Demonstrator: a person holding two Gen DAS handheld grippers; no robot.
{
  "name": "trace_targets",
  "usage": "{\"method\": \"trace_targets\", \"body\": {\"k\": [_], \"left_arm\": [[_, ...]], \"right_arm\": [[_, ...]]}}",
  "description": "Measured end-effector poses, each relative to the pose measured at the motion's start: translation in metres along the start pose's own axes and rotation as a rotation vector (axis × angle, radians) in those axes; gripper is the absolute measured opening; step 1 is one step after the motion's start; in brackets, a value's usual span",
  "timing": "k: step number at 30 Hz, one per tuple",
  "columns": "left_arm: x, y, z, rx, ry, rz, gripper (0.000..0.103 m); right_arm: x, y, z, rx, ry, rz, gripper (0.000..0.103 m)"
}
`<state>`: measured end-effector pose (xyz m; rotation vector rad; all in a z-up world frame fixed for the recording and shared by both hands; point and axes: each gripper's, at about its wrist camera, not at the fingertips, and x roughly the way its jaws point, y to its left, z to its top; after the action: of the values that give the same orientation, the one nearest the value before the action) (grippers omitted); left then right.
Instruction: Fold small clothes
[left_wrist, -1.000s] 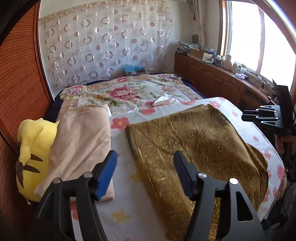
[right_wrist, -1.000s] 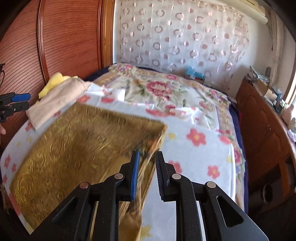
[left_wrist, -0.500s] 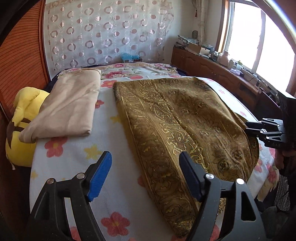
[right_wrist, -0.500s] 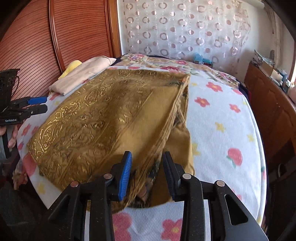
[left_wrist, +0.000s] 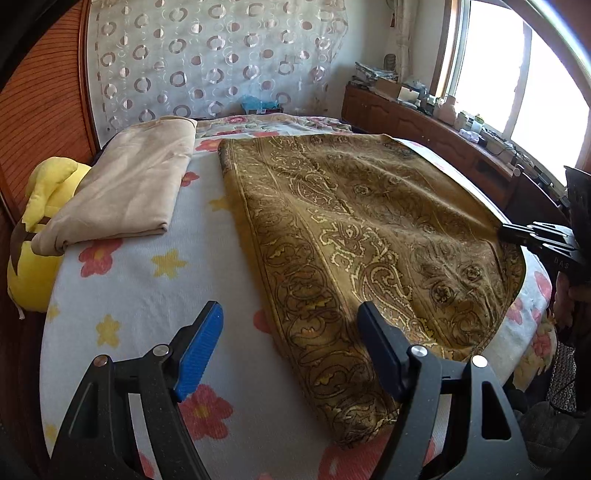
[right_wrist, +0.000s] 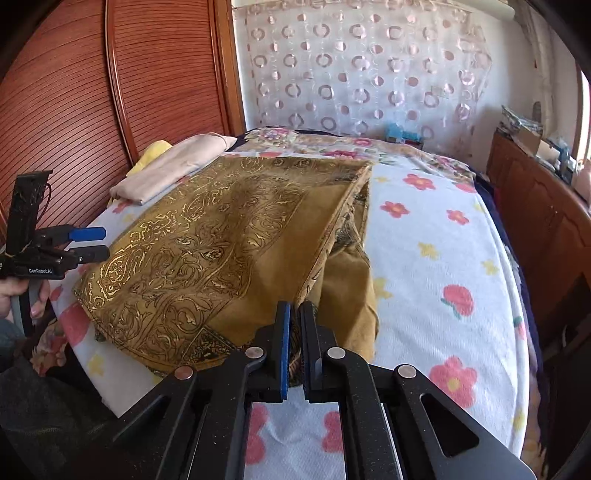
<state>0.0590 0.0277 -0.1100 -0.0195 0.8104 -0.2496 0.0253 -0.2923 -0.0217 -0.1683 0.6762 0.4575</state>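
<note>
A gold-patterned brown cloth (left_wrist: 354, 236) lies spread and folded over on the flowered white bedspread (left_wrist: 140, 280); it also shows in the right wrist view (right_wrist: 207, 251). My left gripper (left_wrist: 291, 343) is open and empty, hovering just above the cloth's near left edge. My right gripper (right_wrist: 294, 321) is shut on the cloth's near right edge and lifts that edge slightly. In the left wrist view the right gripper (left_wrist: 506, 232) shows at the cloth's right edge. In the right wrist view the left gripper (right_wrist: 90, 243) shows open at the cloth's left side.
A folded beige garment (left_wrist: 129, 184) lies left of the cloth, resting partly on a yellow plush toy (left_wrist: 33, 229). A wooden headboard panel (right_wrist: 110, 81) stands at the left. A wooden cabinet (left_wrist: 424, 129) with clutter runs under the window on the right.
The right gripper's jaws have closed onto the cloth's edge. The cloth has been drawn flatter across the bed. The left gripper has stayed open and moved slightly forward over the cloth's corner.
</note>
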Motion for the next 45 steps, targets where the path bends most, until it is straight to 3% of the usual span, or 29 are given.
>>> {"method": "trace_targets", "body": {"k": [9,13,17,26,29,31,39,45], "left_arm": [[0.000,-0.003,-0.006,0.002,0.013,-0.010,0.076],[-0.003,0.003,-0.015,-0.044,0.024,-0.034,0.076],[-0.008,0.005,-0.023,-0.069,0.025,-0.062,0.075],[-0.018,-0.006,-0.034,-0.069,0.030,-0.182,0.044],[-0.020,-0.006,-0.033,-0.085,0.031,-0.214,0.016],[-0.026,-0.006,-0.024,-0.086,0.007,-0.227,0.007],[-0.067,-0.032,0.055,-0.022,-0.188,-0.254,0.006],[-0.066,-0.043,0.099,0.012,-0.237,-0.237,0.006]], "right_arm": [[0.008,0.007,-0.001,0.022,0.006,-0.020,0.006],[0.021,0.008,0.000,0.041,0.029,-0.086,0.036],[0.023,0.001,-0.001,0.075,0.038,-0.091,0.048],[0.011,0.013,-0.002,0.050,-0.001,-0.073,0.055],[0.008,0.023,-0.002,0.014,-0.021,-0.060,0.058],[0.004,0.031,-0.002,-0.012,-0.036,-0.041,0.062],[-0.001,0.067,0.002,-0.099,-0.037,0.020,0.067],[-0.001,0.085,0.004,-0.149,-0.050,0.071,0.070]]}}
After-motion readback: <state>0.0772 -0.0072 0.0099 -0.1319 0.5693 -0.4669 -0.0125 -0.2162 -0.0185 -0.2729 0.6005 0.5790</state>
